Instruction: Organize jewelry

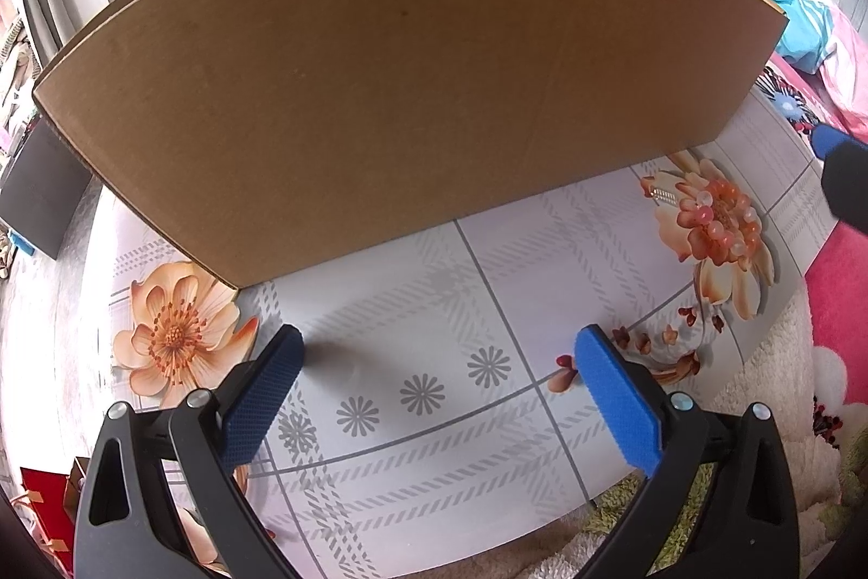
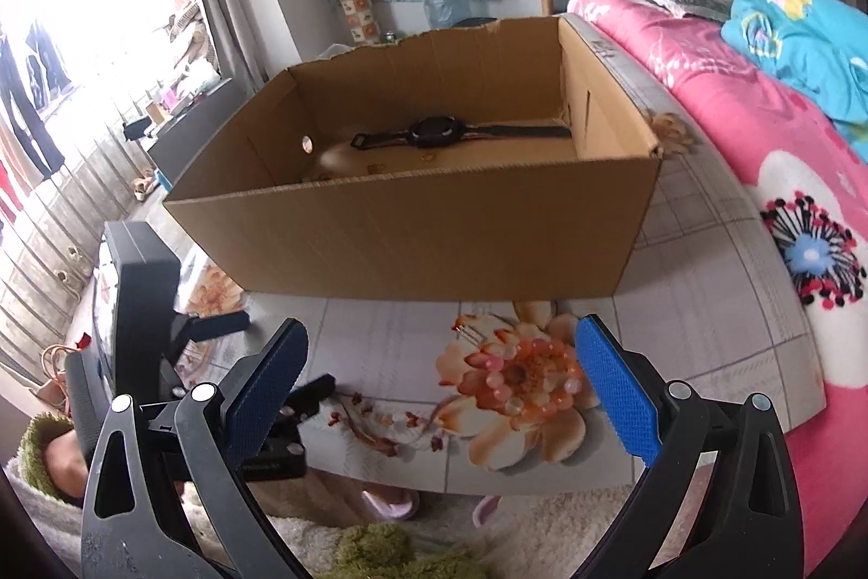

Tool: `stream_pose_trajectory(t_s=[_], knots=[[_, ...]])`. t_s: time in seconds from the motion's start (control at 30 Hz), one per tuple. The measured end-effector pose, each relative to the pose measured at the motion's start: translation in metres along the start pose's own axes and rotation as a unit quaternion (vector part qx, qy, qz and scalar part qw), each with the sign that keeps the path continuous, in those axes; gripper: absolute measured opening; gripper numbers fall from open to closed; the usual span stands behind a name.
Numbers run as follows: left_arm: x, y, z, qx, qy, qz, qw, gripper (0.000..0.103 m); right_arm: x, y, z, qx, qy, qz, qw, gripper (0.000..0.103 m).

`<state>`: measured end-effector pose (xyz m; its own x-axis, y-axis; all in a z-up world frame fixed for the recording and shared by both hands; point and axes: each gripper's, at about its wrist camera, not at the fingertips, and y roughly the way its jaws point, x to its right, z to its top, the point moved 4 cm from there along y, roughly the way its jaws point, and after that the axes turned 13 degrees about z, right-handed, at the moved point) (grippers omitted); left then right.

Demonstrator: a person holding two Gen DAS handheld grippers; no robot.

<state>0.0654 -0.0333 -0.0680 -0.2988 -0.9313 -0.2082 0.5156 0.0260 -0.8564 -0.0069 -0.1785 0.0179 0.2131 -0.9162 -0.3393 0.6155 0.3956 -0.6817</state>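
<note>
Wristwatch [image 2: 434, 133] already inside cardboard box [image 2: 412, 231]. Bead bracelet [image 2: 534, 375] left on table [image 2: 678, 307]. Left gripper [image 1: 439, 394] and right gripper [image 2: 442, 386] spread apart, empty.

so the worktop [image 2: 678, 307] has a pale grey plaid covering printed with big orange flowers. a big open cardboard box [image 2: 423, 242] sits right on it toward the far side. in front of the box, a pink and orange bead bracelet [image 2: 534, 375] lies on one of the printed flowers, with a small silvery clip-like piece [image 2: 471, 333] just beside it, too small to make out
</note>
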Motion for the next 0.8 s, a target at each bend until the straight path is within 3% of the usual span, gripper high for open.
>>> stream_pose_trajectory(t_s=[0.2,0.53,0.8], knots=[[-0.001,0.001,-0.001,0.011,0.003,-0.003,0.9999,0.099,0.011,-0.013,-0.015,0.002,0.005,-0.008,1.000,0.094],[-0.006,0.002,0.001,0.032,-0.003,-0.004,0.9995,0.099,0.029,-0.006,-0.027,-0.040,0.022,-0.025,0.999,0.069],[-0.005,-0.015,0.024,0.107,0.011,-0.032,0.9937,0.094,0.030,0.002,-0.025,-0.052,0.016,-0.026,0.998,0.057]])
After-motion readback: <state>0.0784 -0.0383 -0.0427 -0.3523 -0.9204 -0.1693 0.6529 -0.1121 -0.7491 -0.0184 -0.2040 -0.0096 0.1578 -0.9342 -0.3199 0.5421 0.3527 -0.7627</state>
